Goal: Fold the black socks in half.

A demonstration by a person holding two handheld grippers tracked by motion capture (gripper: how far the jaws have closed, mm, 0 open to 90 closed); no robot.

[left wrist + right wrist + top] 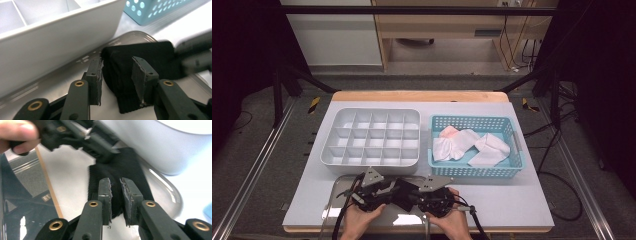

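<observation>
Black sock (140, 65), soft and light, near the table's front edge: left gripper (117, 75) straddles it apart; right gripper (115, 195) pinches its end.

The black sock (140, 62) looked like matt ribbed knit cloth, the clear tray (142, 36) under it glossy plastic, the white organizer (370, 136) smooth plastic, the blue basket (475, 171) perforated plastic.

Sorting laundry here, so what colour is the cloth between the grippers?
Black; the cloth shows best in the left gripper view.
</observation>
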